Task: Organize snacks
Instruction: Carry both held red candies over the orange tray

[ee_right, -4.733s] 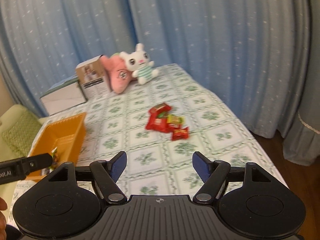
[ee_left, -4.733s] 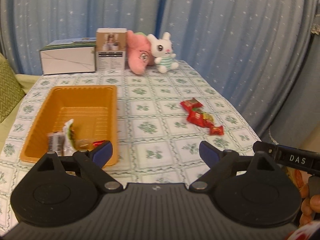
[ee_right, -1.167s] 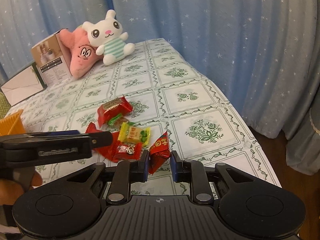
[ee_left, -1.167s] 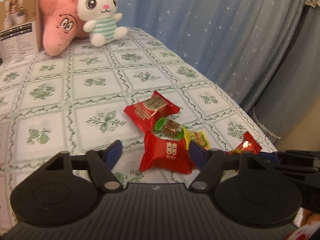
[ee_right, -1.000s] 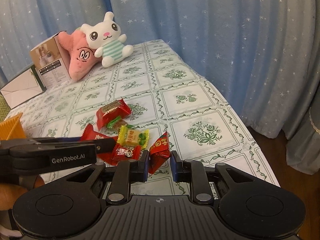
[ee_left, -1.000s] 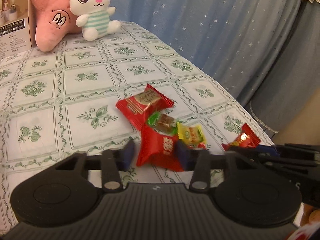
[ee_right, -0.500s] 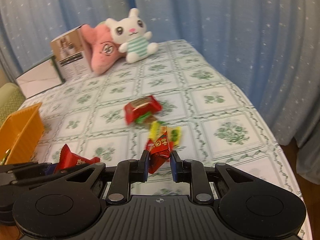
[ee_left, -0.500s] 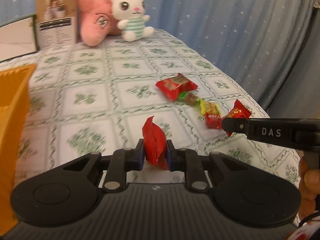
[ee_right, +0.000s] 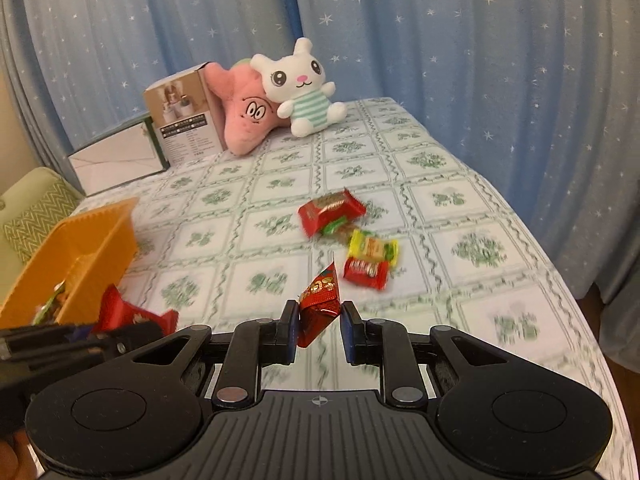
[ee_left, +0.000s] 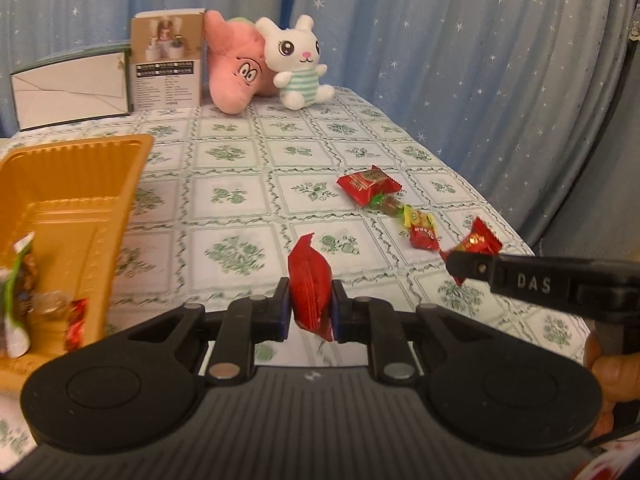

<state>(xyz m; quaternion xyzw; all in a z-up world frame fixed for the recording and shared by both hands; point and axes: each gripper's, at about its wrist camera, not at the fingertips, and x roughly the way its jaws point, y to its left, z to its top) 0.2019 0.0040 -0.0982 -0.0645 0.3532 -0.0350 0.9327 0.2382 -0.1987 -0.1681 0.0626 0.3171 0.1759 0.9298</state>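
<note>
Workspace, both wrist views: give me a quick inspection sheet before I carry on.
Surface: table with a green-patterned cloth.
Job's things: four wrapped snacks loose on the cloth; orange tray with some snacks inside.
Clutter: two boxes, pink plush, white rabbit plush at the far end.
Grippers: left tongs shut on a red packet; right tongs shut on a small red snack.
Cables: nothing seen.
Surroundings: blue starred curtains.

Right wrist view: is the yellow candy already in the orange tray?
No: the yellow candy lies on the tablecloth beside the small red candy, well clear of the orange tray.
</note>
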